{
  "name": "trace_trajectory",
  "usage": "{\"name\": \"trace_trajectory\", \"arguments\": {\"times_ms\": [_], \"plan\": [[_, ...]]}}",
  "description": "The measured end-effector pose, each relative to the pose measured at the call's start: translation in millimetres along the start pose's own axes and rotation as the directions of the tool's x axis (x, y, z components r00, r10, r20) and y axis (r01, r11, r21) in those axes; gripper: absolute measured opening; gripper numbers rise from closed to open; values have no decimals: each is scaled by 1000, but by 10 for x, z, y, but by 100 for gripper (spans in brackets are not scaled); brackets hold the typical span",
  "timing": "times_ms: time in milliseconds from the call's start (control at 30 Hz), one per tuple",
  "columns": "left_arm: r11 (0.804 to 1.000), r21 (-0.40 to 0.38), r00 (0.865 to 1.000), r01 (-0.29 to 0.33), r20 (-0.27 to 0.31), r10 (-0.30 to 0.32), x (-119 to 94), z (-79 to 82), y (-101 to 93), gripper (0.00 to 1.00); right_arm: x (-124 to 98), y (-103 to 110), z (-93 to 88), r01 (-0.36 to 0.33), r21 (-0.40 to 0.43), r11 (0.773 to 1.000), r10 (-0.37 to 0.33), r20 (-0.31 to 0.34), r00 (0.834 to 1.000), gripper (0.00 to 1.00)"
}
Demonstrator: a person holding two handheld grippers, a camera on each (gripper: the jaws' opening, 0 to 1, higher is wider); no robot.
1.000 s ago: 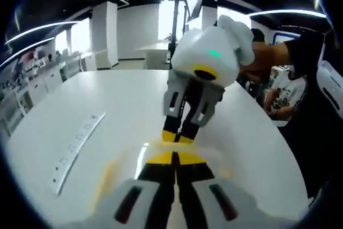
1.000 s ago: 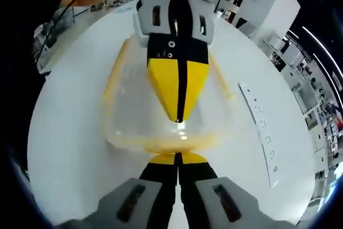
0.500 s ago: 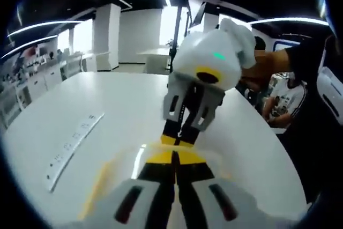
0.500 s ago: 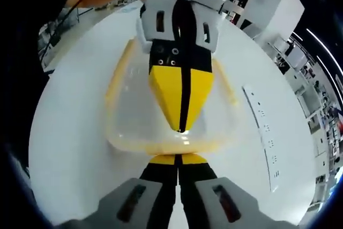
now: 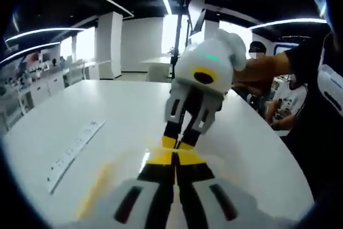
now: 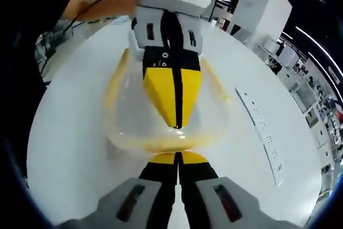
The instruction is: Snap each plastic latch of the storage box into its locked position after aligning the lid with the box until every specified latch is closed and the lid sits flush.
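White table (image 6: 69,132) (storage box (image 6: 126,127) and power strip (image 6: 262,135) atop)

- Left gripper (image 5: 174,156): own jaws rise from the bottom centre of the left gripper view, yellow at the tips, black behind, on a white-grey housing with two dark oblong slots.
- Left gripper (image 6: 177,124), seen from the front in the upper centre of the right gripper view: white housing, grey jaw carriers with dark slots, a black mid-section with small round screws, and long yellow tapered jaws parted by a thin dark seam.
- Right gripper (image 6: 178,157): same yellow, black and grey scheme at the bottom centre of that view.
- Right gripper (image 5: 180,144), centre of the left gripper view: rounded white shell with a small green light.
- Sleeve (image 5: 305,60): dark, at the right edge of the left gripper view.
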State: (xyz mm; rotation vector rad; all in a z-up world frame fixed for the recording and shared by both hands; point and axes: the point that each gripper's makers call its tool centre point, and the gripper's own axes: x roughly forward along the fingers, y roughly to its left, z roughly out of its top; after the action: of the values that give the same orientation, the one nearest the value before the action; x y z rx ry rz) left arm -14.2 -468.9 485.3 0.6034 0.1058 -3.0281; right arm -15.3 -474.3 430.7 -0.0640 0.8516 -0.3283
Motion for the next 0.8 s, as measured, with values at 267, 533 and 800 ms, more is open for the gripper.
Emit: {"name": "trace_trajectory", "arguments": {"times_ms": [267, 533, 800], "plan": [[987, 93, 991, -132, 35, 130, -309, 66, 174, 0, -139, -232, 69, 114, 138, 984, -123, 58, 991, 0], [943, 90, 945, -321, -34, 325, -1015, -157, 313, 0, -358, -380, 643, 125, 182, 975, -184, 361, 914, 0], [893, 81, 890, -443, -78, 449, -1548, -399, 336, 0, -142, -235, 937, 42, 194, 980, -126, 447, 886, 0]]}}
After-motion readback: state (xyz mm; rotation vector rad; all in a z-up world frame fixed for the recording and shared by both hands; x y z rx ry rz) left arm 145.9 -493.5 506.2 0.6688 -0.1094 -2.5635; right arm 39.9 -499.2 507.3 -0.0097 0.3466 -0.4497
